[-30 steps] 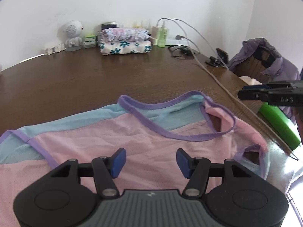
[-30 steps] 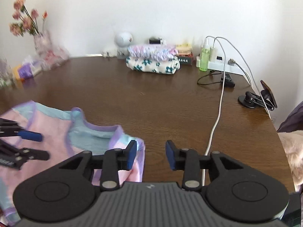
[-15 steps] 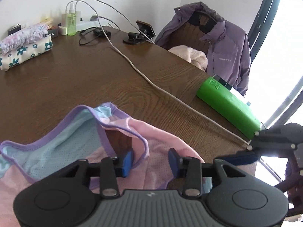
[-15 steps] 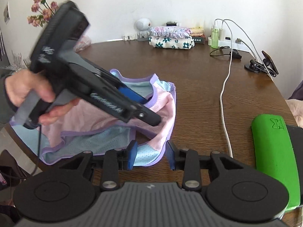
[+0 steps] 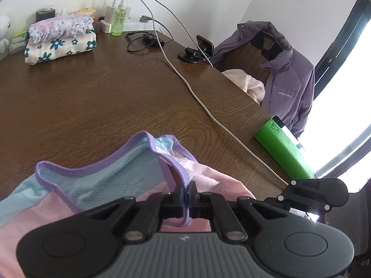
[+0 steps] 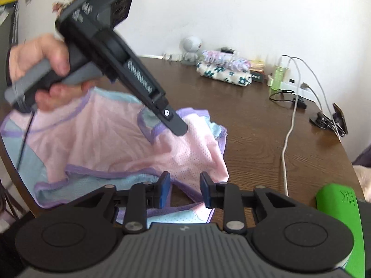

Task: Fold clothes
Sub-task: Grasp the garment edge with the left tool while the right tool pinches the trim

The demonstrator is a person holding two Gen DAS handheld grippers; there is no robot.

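1. the left gripper has its jaws pinched on the purple trim of the one pink-and-blue garment, probably to carry that edge over for a fold.
2. the right gripper has just been narrowing its jaws; they stand part open at the near hem, not yet pressing it.
3. the garment lies bunched on the worktop, near its edge.
4. farther back, two folded clothes sit stacked by the wall, likely finished.

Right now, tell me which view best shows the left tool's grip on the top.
The left wrist view: the left tool is pinched shut on the purple trim of the pink top. The right wrist view shows that tool from the side, its tip hiding the contact.
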